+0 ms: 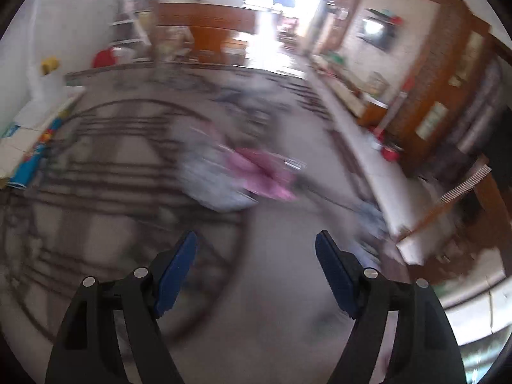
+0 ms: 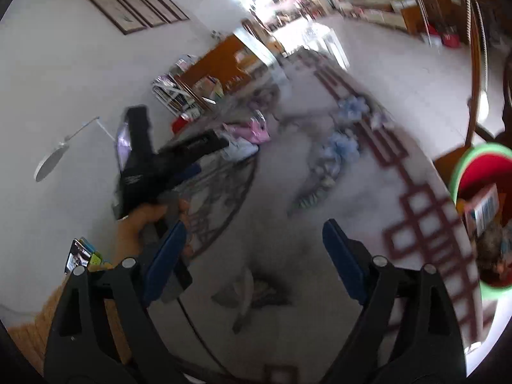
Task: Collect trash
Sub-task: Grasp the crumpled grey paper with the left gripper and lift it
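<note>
- Left gripper (image 1: 256, 246): fingers (image 1: 179, 272) spread wide, nothing between them; it hangs over a grey patterned rug (image 1: 112, 176).
- Right gripper (image 2: 254, 236): fingers (image 2: 164, 256) also wide apart and empty, over the same rug.
- Trash: blurred pink wrapper (image 1: 265, 176) and pale plastic bag (image 1: 208, 179) lie touching on the rug, well ahead of the left fingers; bluish crumpled pieces (image 2: 342, 147) strewn further along the rug near its maroon border.
- Red bin with green rim (image 2: 473, 166) at right edge of the right view, holding a carton and other scraps.
- A hand (image 2: 140, 227) grips the left tool's handle.
- Both views motion-blurred.
</note>
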A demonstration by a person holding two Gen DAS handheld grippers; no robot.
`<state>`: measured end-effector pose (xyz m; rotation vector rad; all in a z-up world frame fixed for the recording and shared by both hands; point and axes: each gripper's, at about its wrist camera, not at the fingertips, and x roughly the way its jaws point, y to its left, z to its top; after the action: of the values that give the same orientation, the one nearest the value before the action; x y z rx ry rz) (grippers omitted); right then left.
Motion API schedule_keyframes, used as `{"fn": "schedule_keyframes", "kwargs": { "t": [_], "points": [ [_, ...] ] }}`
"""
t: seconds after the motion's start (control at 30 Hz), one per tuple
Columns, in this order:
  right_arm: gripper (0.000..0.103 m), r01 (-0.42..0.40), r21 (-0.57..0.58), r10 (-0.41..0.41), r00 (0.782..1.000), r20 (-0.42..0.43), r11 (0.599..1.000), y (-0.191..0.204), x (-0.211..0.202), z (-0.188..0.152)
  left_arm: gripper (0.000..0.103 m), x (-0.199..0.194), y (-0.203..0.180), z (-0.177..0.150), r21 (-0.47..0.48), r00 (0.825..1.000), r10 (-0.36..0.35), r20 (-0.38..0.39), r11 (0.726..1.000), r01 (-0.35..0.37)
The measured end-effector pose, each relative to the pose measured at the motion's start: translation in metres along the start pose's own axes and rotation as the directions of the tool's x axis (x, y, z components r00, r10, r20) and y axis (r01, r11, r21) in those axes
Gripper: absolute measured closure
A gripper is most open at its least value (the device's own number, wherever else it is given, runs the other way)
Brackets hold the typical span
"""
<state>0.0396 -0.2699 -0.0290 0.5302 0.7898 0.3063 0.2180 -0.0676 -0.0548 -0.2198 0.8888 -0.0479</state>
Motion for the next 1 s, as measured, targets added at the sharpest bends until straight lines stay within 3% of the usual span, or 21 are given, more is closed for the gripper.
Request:
{"fn": "schedule_keyframes", "kwargs": {
  "t": [0.07, 0.23, 0.37, 0.47, 0.5, 0.63, 0.73, 0.9, 1.0],
  "points": [
    [0.017, 0.036, -0.022, -0.036, 0.999, 0.001, 0.999, 0.000, 0.003, 0.000, 0.030, 0.015, 0.013, 0.012, -0.001, 0.999, 0.046, -0.005, 0.999, -0.046],
    [0.017, 0.025, 0.057, -0.025, 1.000, -0.006, 0.998, -0.018, 0.007, 0.004, 0.030, 0.055, 0.025, 0.039, 0.004, 0.995, 0.095, -0.041, 0.995, -0.095],
    [0.017, 0.037, 0.049, -0.036, 0.999, -0.009, 0.998, -0.019, 0.008, 0.002, 0.032, 0.090, 0.027, 0.048, 0.003, 0.984, 0.126, -0.126, 0.992, -0.126],
    [0.017, 0.055, 0.020, -0.054, 0.998, -0.021, 0.998, -0.016, 0.011, 0.002, 0.059, 0.093, 0.038, 0.048, -0.052, 0.987, 0.072, -0.146, 0.995, -0.080],
    [0.017, 0.057, 0.014, -0.057, 0.998, -0.029, 0.998, -0.016, 0.013, 0.002, 0.067, 0.089, 0.038, 0.047, -0.055, 0.988, 0.063, -0.143, 0.996, -0.071],
    [0.017, 0.076, -0.006, -0.077, 0.996, -0.051, 0.997, -0.012, 0.017, 0.001, 0.069, 0.055, 0.048, 0.031, 0.004, 0.992, 0.031, -0.119, 1.000, -0.030],
    [0.017, 0.093, -0.030, -0.094, 0.993, -0.066, 0.995, -0.008, 0.022, -0.001, 0.069, 0.010, 0.071, -0.004, 0.063, 0.994, 0.005, -0.111, 0.998, 0.002],
    [0.014, 0.125, -0.064, -0.132, 0.985, -0.108, 0.990, -0.001, 0.033, -0.004, 0.069, -0.055, 0.114, -0.062, 0.117, 0.989, 0.031, -0.143, 0.993, -0.014],
    [0.014, 0.148, -0.076, -0.158, 0.976, -0.149, 0.986, 0.002, 0.046, -0.004, 0.069, -0.078, 0.133, -0.084, 0.137, 0.993, 0.070, -0.099, 0.989, -0.056]
  ]
}}
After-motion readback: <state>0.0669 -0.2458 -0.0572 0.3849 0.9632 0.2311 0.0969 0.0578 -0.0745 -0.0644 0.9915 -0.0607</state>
